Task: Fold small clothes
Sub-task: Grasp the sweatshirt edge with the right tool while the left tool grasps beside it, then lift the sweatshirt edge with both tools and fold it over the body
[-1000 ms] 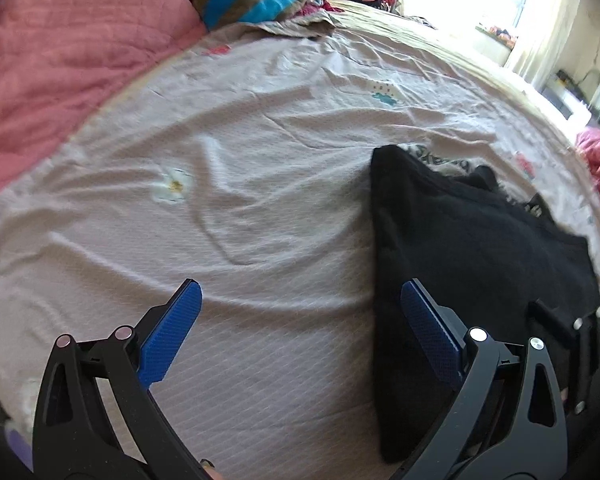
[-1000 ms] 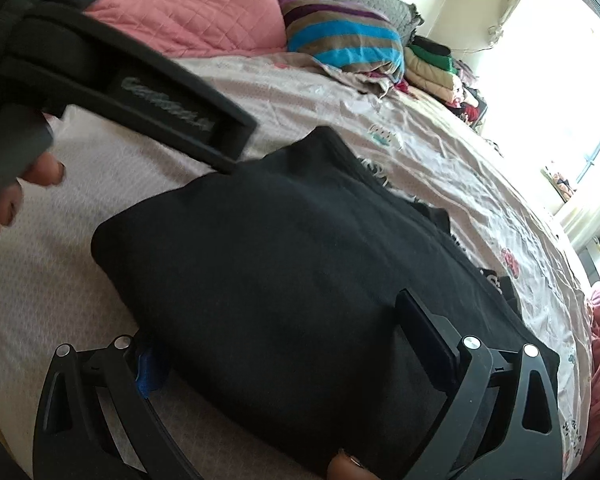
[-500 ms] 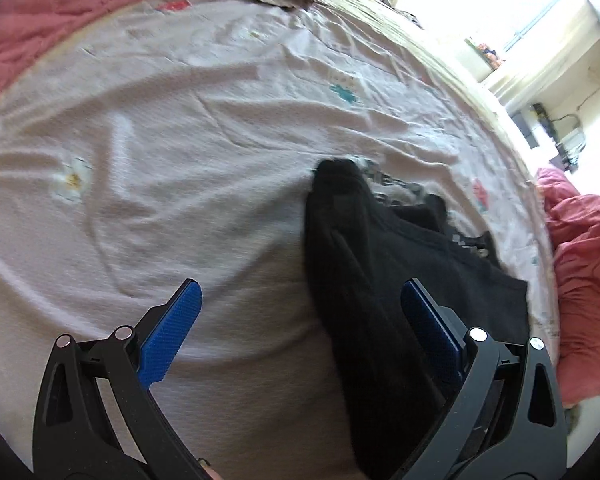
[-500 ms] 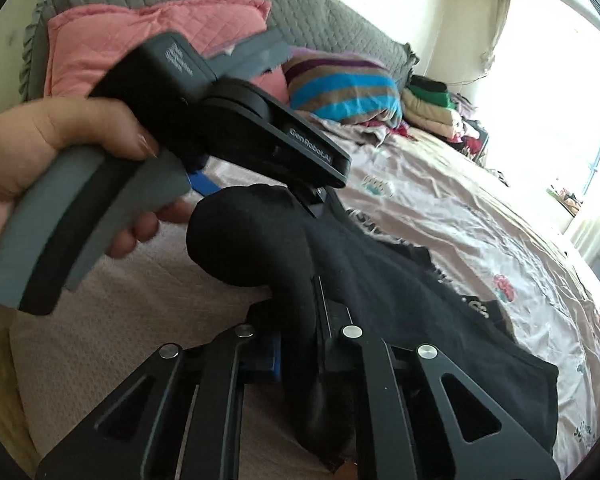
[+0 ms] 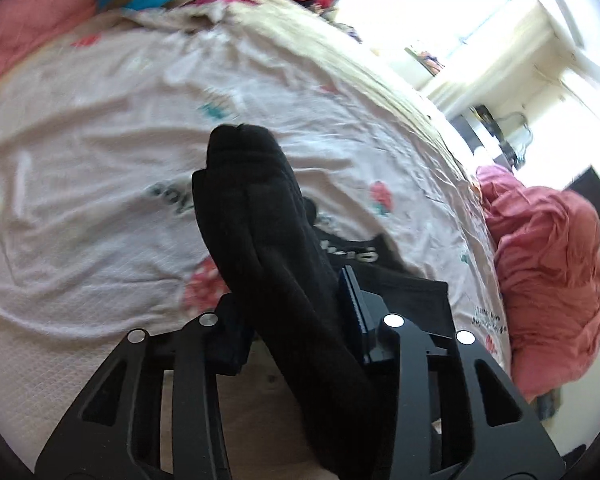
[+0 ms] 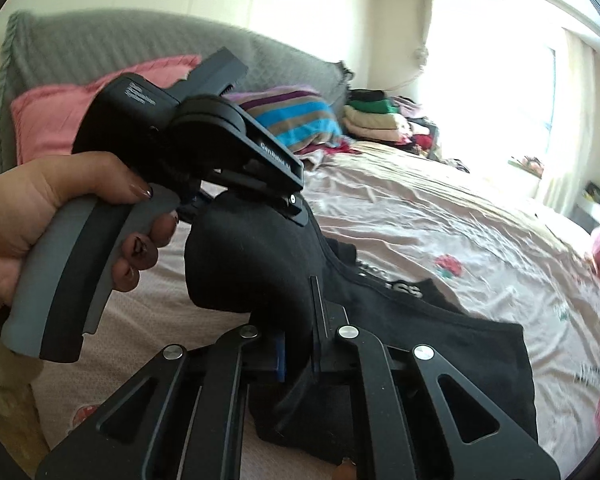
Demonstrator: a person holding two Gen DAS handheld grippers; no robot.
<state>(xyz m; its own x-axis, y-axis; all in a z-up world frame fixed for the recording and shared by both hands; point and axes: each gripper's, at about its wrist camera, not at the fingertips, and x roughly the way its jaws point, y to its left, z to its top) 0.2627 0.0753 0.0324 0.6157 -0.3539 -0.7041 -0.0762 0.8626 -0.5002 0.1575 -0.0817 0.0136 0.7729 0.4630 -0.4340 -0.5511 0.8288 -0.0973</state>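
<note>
A black garment [image 5: 268, 216] with white lettering lies on the beige printed bedsheet [image 5: 100, 168], its near edge lifted into a thick bunched fold. My left gripper [image 5: 296, 312] is shut on that fold. In the right wrist view the same garment [image 6: 252, 264] is raised off the bed, its rest trailing to the right [image 6: 460, 352]. My right gripper [image 6: 300, 356] is shut on the fold's near end. The left gripper [image 6: 268, 196], held by a hand [image 6: 40, 208], grips the fold just beyond it.
A pink pillow [image 6: 60, 120] and grey headboard cover [image 6: 120, 52] sit at the bed's head. A striped folded blanket [image 6: 300, 120] and a stack of folded clothes [image 6: 372, 116] lie at the back. A red crumpled cloth [image 5: 548, 264] lies at the right bed edge.
Both grippers have shut on the garment's near edge, first the right, then the left. The edge has risen off the bed into a bunched fold.
</note>
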